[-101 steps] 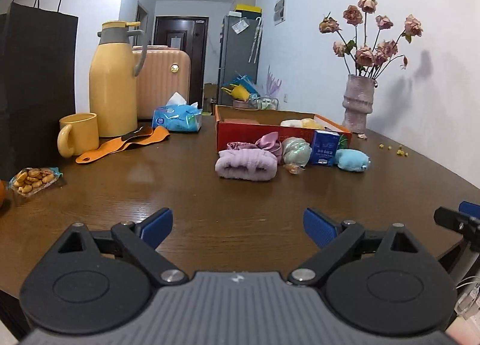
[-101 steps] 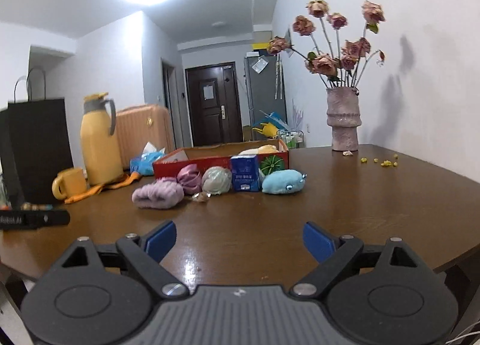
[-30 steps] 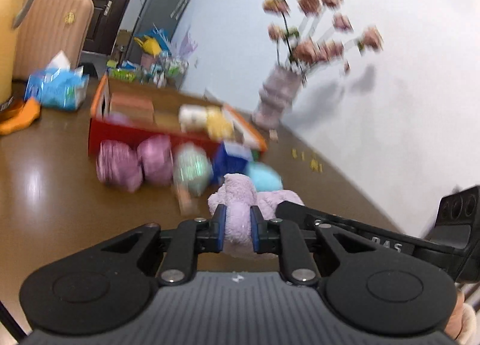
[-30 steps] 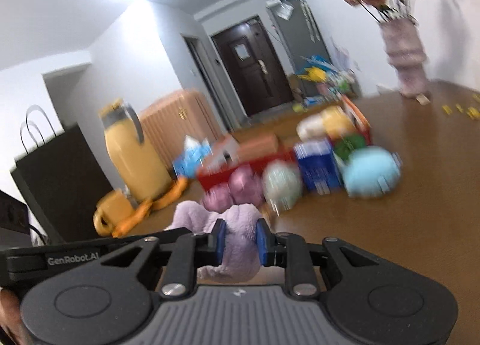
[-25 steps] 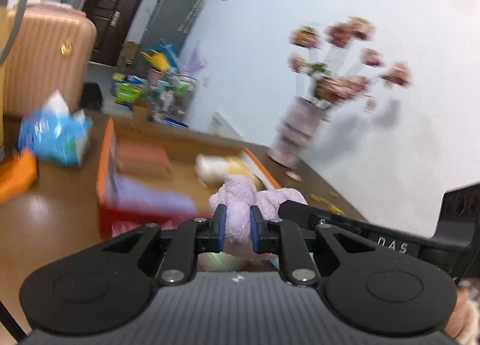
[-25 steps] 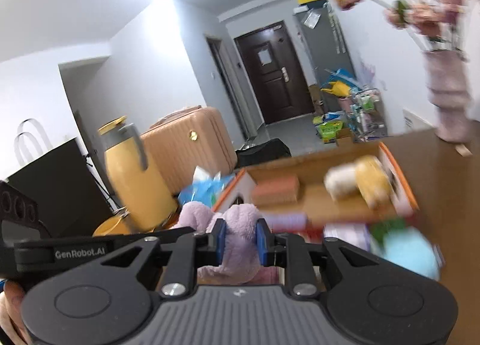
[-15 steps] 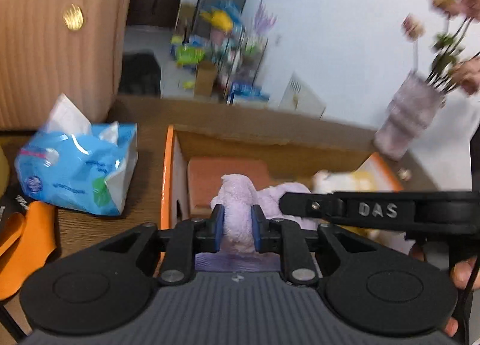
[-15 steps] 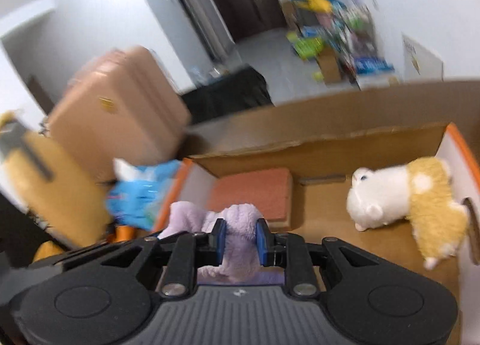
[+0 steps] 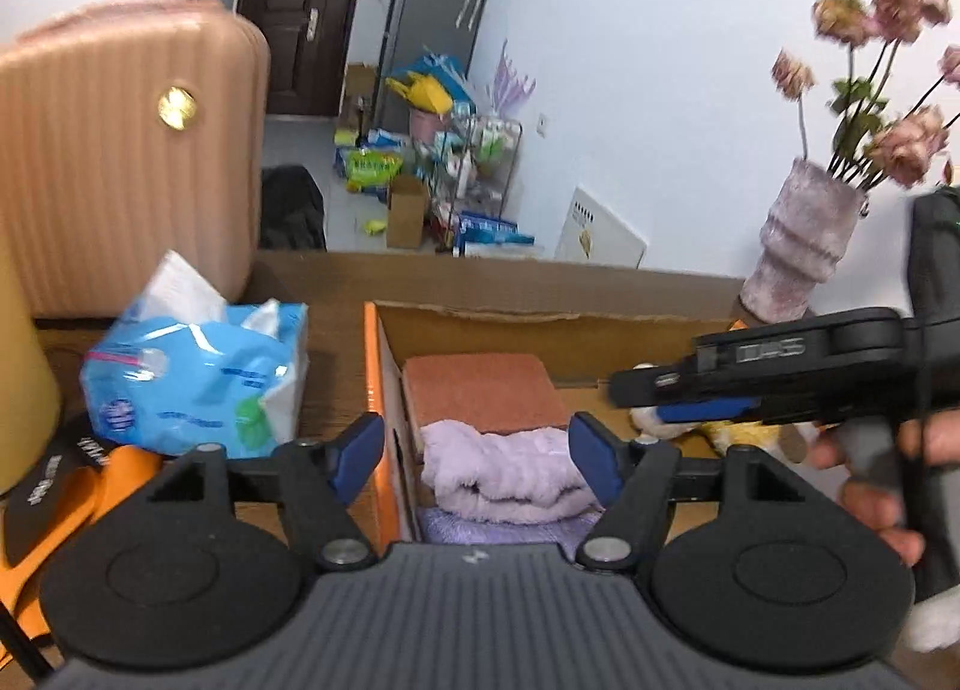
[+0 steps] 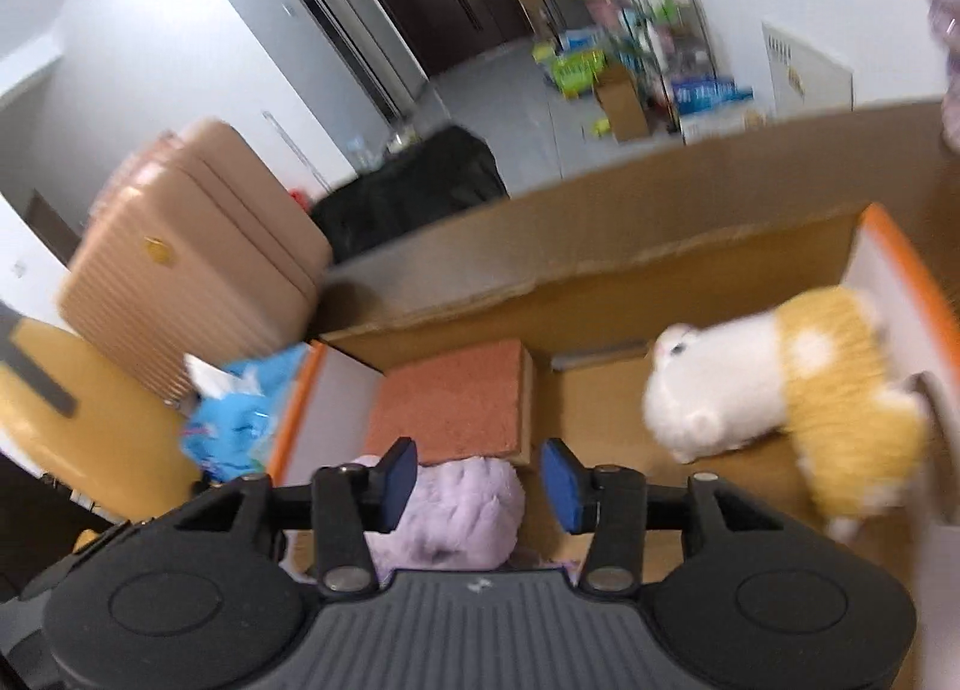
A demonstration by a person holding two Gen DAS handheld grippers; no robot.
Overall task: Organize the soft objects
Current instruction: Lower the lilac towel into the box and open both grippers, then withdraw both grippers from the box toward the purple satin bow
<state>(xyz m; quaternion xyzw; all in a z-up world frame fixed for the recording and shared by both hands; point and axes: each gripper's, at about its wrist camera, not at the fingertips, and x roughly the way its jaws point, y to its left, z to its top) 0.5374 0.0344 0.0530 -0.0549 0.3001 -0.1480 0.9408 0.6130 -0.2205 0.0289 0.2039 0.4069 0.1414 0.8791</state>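
A lilac fluffy cloth (image 9: 504,474) lies inside the orange cardboard box (image 9: 373,366), in front of a reddish-brown pad (image 9: 480,390). My left gripper (image 9: 477,459) is open, its fingers on either side of the cloth and above it. My right gripper (image 10: 477,483) is open too, just over the same cloth (image 10: 450,510); it also shows in the left wrist view (image 9: 708,408), off to the right. A white and yellow plush toy (image 10: 780,396) lies at the box's right end, next to the pad (image 10: 456,402).
A blue tissue pack (image 9: 192,384) lies left of the box. A pink suitcase (image 9: 120,150) stands behind it. A yellow jug (image 10: 66,426) is at far left. A vase of dried roses (image 9: 804,252) stands at the right. An orange strap (image 9: 72,504) lies at lower left.
Both grippers have opened and let go of the lilac cloth, which now rests in the box. The right gripper has drawn off to the right.
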